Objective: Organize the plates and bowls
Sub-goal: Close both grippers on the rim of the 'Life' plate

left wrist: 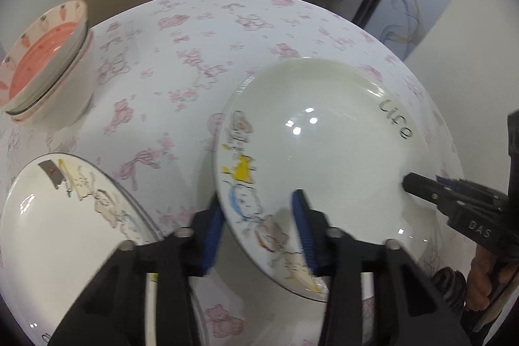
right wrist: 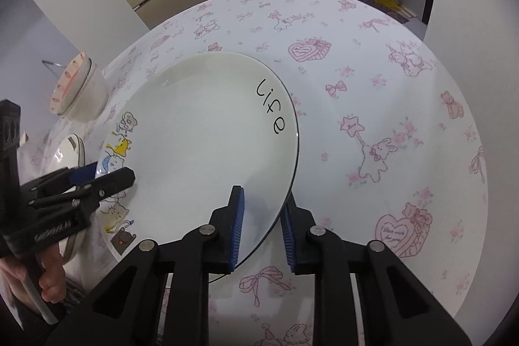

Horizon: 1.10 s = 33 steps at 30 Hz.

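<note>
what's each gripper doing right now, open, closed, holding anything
left gripper: closed on the rim of the Life plate.
right gripper: closed on the same plate's opposite rim.

Left gripper point(left wrist: 258, 229) jaws straddle the plate point(left wrist: 324, 132) rim.

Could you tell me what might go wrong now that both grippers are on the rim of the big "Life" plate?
1. The left gripper and right gripper pinch only the thin glazed rim of the Life plate; it could slip.
2. Uneven lifting could tilt it.
3. The neighbouring plate lies close by the left gripper; swinging sideways could clip it.
</note>
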Available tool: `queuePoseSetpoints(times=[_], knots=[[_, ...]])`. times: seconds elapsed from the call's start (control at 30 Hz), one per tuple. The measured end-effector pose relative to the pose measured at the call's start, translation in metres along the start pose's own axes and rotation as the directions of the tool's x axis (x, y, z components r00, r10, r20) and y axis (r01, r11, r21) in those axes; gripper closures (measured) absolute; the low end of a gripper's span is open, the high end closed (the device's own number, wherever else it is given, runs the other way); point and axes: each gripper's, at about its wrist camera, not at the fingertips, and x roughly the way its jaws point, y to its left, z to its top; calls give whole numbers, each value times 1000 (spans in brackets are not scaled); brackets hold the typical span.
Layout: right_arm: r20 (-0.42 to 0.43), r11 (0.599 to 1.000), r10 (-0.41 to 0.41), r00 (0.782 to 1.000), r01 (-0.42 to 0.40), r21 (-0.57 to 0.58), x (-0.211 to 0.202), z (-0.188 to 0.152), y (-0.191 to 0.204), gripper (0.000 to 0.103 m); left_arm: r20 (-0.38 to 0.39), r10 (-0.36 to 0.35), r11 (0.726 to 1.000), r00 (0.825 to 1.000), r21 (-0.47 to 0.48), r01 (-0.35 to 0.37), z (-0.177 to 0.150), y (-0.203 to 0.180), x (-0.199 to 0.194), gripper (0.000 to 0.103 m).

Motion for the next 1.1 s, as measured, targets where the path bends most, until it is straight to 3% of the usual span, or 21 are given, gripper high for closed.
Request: queuePoseSetpoints(times=[0.07, 0.17, 0.3, 0.37, 0.5, 0.6, 0.73, 1.1], knots=[[1, 1000, 22, 1000, -22, 14, 1, 0, -3, 84, -8, -11, 1000, 1000, 0, 11, 2, 6, 0, 82], [2, 999, 43, 999, -43, 19, 2, 1, -6, 84, -22, -65, 997, 998, -44, 64, 5, 17, -1, 85], [-3, 999, 44, 999, -44, -21, 3, 2, -3, 82, -10, -30, 999, 999, -25, 30, 5, 11, 1, 84], [-9, 998, 23, 1000, -24, -50, 3, 3, 2, 81, -18, -1, 1000, 1000, -20, 1, 6, 5, 4, 79], [-2, 1000, 6, 1000, -6, -29, 3, 3, 2, 82, -13, 26, 999, 1000, -29, -27, 6, 2, 5, 77], [6, 1000, 13, 1000, -13, -3, 2, 1, -1, 84, -11, 14, 999, 1000, -39, -14, 5, 5, 4, 80], [36, 997, -47, 998, 49, -64, -2, 0, 8, 82, 15, 4, 1000, 1000, -20, -4, 1, 4, 2, 80], [75, 990, -93, 993, 101, -97, -24, 4, 20, 82, 30, -47, 998, 998, -43, 48, -2, 7, -14, 80]])
